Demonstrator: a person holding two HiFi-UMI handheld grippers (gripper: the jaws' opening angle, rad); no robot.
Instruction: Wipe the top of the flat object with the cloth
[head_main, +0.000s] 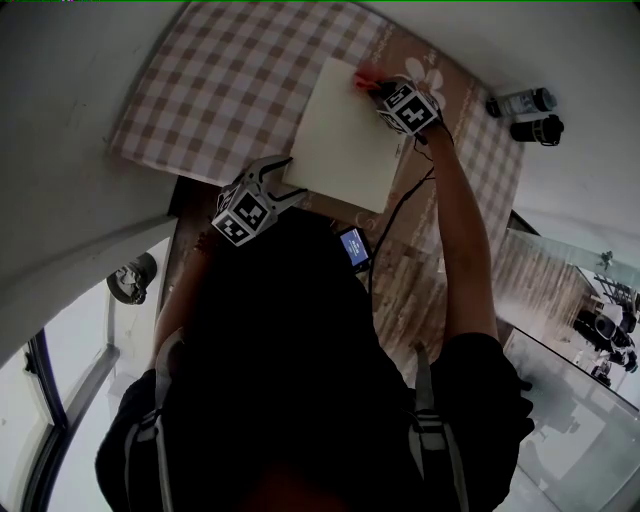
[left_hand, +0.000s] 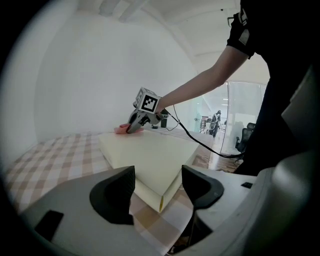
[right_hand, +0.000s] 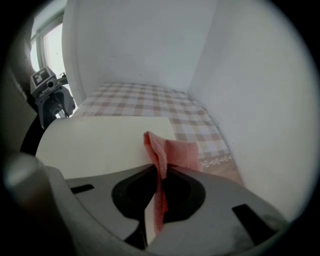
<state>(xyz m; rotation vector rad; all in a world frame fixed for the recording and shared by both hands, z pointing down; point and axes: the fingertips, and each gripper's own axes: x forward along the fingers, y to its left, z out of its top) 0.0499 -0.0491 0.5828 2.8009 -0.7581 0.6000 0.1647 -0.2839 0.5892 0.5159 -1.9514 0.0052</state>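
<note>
A cream flat slab (head_main: 345, 135) lies on the checked tablecloth (head_main: 230, 85); it also fills the middle of the left gripper view (left_hand: 150, 155) and the right gripper view (right_hand: 100, 140). My right gripper (head_main: 372, 88) is shut on a pink cloth (right_hand: 170, 152), pressing it onto the slab's far corner. The cloth (head_main: 362, 76) shows as a small pink patch in the head view and beside the right gripper (left_hand: 131, 128) as a pink cloth (left_hand: 121, 129). My left gripper (head_main: 282, 178) hangs open at the slab's near corner, nothing between its jaws (left_hand: 157, 192).
Two dark cylinders (head_main: 525, 115) lie at the table's far right by the wall. A small device with a blue screen (head_main: 354, 247) sits near the slab's front edge, a black cable (head_main: 400, 205) running to the right gripper. White walls (right_hand: 150, 45) close in the corner.
</note>
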